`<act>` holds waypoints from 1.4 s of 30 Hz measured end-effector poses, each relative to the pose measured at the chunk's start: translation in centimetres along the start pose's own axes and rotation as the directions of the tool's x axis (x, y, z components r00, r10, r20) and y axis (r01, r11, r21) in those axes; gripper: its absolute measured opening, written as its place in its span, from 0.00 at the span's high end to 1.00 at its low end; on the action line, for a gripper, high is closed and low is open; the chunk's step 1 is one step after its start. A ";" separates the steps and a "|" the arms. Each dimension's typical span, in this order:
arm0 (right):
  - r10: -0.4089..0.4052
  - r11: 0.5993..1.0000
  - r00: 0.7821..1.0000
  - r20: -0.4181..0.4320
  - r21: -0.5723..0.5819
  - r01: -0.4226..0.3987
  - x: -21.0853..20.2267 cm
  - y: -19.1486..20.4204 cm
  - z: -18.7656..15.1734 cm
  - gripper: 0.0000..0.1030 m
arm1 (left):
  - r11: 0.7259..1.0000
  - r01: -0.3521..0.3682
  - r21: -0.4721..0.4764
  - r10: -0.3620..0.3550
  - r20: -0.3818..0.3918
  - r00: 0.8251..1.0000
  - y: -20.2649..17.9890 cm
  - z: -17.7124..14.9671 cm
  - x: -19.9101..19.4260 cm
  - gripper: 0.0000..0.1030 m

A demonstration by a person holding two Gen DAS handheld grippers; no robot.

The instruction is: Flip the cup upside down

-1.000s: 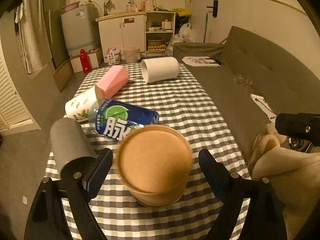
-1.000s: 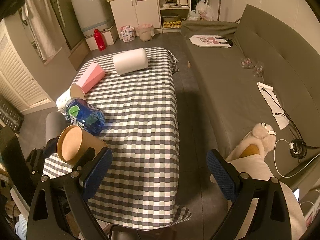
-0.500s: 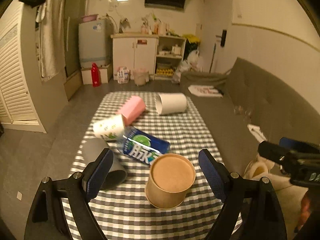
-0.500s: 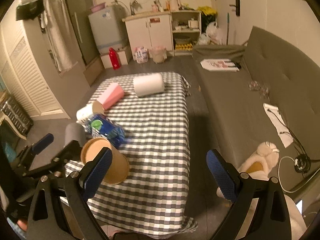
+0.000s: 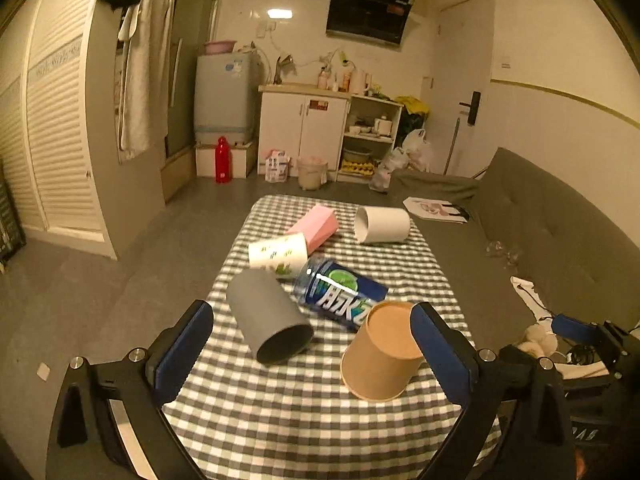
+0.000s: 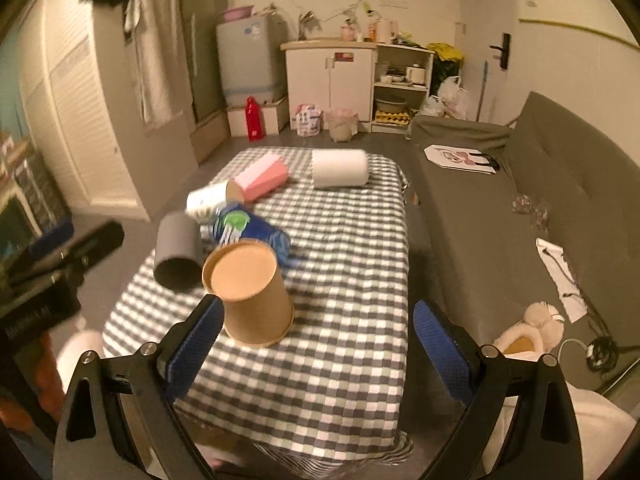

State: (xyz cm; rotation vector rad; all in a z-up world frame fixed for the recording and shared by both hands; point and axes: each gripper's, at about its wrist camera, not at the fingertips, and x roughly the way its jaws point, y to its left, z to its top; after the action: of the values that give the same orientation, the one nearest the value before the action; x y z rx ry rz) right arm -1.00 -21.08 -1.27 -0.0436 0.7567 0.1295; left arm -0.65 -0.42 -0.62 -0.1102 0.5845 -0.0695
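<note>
While both tools stand with jaws spread and nothing between them, the cup (image 5: 380,354) sits mouth-down on the table (image 5: 280,420), base uppermost, just beside the bottle (image 5: 340,294) and near the grey cup (image 5: 270,324). Left gripper (image 5: 312,350) and right gripper (image 6: 316,344) are clear of it, judged released. Inversion appears complete. The cup is brown paper: judged light, thin-walled, easily crushed and easily tipped. Any further hold should be taken across the mid-wall with slight pressure, avoiding the flared rim at the cloth.
</note>
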 end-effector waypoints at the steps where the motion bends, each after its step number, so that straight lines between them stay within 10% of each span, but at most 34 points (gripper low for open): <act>1: -0.004 1.000 1.000 0.000 -0.014 0.004 0.1 0.4 -0.2 0.06 | 1.000 -0.002 0.000 0.002 -0.001 1.000 0.2 -0.3 0.0 0.01; 42: -0.034 0.999 0.999 -0.001 -0.012 0.033 0.3 0.5 -0.5 0.00 | 0.998 -0.058 0.034 0.060 -0.044 0.997 0.7 -1.3 0.6 0.00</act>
State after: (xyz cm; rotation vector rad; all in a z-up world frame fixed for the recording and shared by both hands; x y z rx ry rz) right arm -1.15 -20.56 -1.82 -0.0680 0.7566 0.1022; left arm -0.85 0.06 -2.14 -0.0596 0.6312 -0.0245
